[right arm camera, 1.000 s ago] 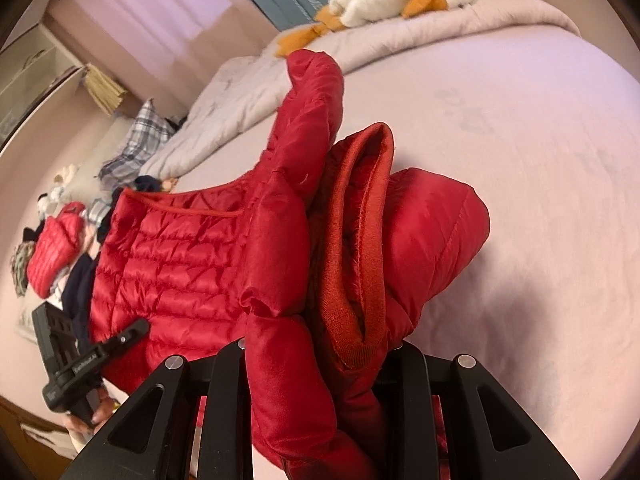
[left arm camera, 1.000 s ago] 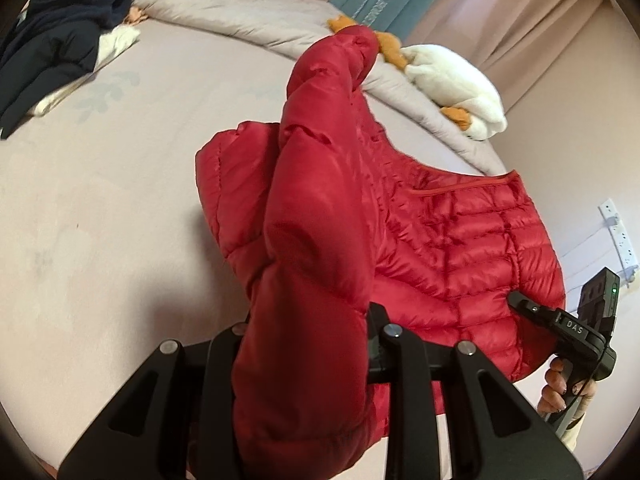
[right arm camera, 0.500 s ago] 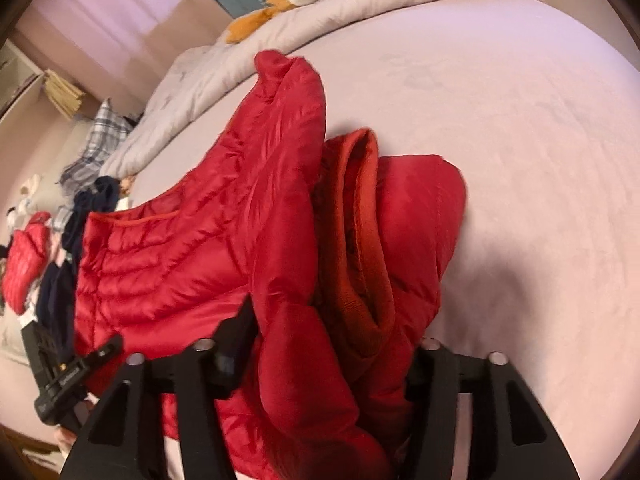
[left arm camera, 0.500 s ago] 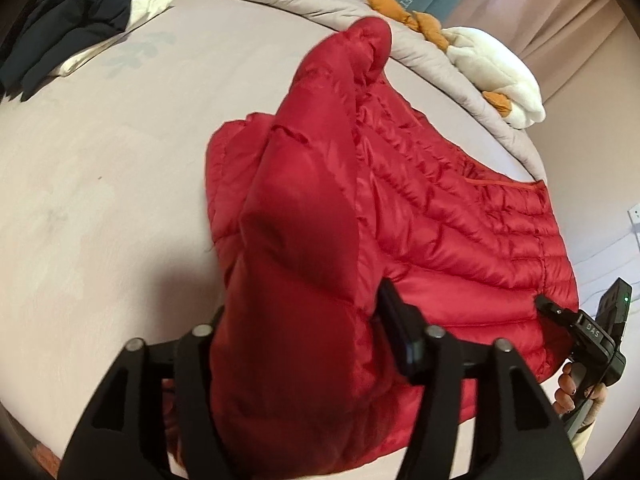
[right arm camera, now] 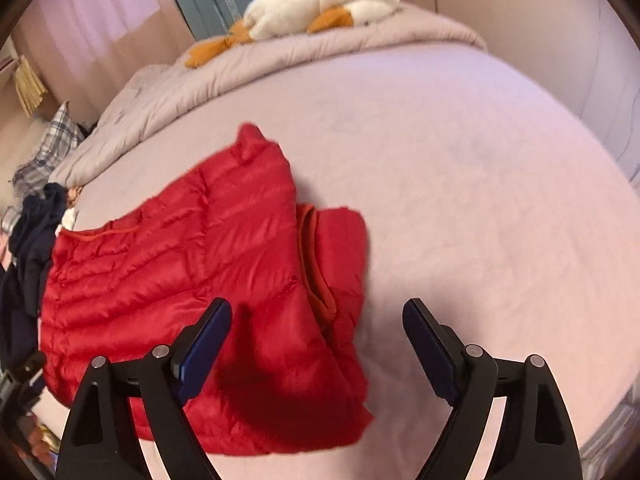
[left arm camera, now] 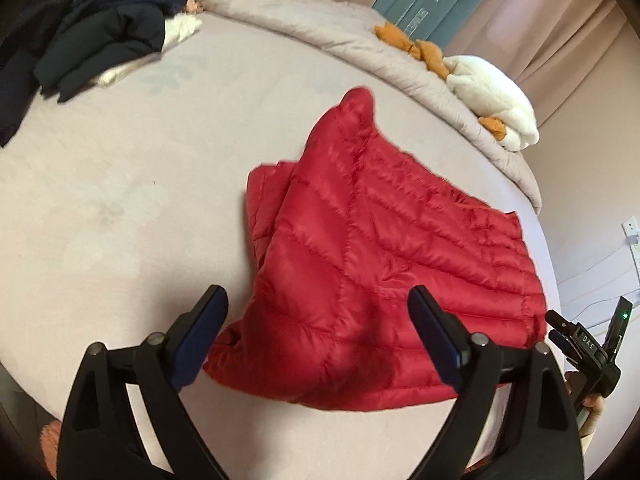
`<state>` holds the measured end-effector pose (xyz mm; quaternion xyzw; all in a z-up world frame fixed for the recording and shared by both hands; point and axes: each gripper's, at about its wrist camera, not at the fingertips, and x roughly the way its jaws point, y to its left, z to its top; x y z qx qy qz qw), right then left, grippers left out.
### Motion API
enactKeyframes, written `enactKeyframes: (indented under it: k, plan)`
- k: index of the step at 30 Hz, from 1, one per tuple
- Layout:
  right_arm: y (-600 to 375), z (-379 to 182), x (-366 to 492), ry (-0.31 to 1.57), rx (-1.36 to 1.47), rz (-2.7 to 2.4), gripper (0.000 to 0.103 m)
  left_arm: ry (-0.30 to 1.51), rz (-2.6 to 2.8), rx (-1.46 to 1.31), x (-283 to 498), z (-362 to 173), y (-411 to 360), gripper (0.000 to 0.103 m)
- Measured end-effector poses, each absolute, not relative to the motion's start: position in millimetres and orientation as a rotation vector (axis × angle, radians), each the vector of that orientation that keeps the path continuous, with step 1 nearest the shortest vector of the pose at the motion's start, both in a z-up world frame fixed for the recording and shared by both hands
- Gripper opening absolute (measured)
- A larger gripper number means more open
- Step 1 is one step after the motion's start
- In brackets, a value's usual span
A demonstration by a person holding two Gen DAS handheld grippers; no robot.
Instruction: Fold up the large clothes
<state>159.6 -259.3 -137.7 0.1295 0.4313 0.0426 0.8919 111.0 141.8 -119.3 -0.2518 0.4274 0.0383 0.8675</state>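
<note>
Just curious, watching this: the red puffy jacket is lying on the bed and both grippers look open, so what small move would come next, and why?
Probably reach for the sleeve tip that sticks up at the far edge of the red quilted puffer jacket and lay it flat. Both the left gripper and right gripper have just been opening and hold nothing, and the jacket rests on the pale bed sheet, half folded.

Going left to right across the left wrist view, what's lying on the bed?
Dark clothes pile → red down jacket → white plush duck, on the rumpled duvet at the bed's far edge.
</note>
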Motion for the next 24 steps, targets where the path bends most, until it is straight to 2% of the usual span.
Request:
enactKeyframes:
  k: [3,6,9,11,18,24]
  plan:
    - [-263,-125,146,0.847,0.243,0.095,0.088,0.855,0.057,-0.510,105,-104,134,0.097]
    - [-257,-104,130,0.800,0.223,0.116,0.094,0.812,0.021,-0.492,96,-88,126,0.102]
    - [-254,-86,115,0.739,0.228,0.151,0.096,0.773,0.002,-0.459,87,-70,115,0.103]
    - [-248,-77,106,0.704,0.225,0.166,0.102,0.742,-0.006,-0.429,80,-57,106,0.103]
    - [-221,-56,75,0.601,0.160,0.225,0.102,0.685,-0.017,-0.326,60,-27,76,0.103]
    - [-201,-55,60,0.561,0.109,0.228,0.102,0.689,-0.009,-0.232,51,-28,49,0.103]
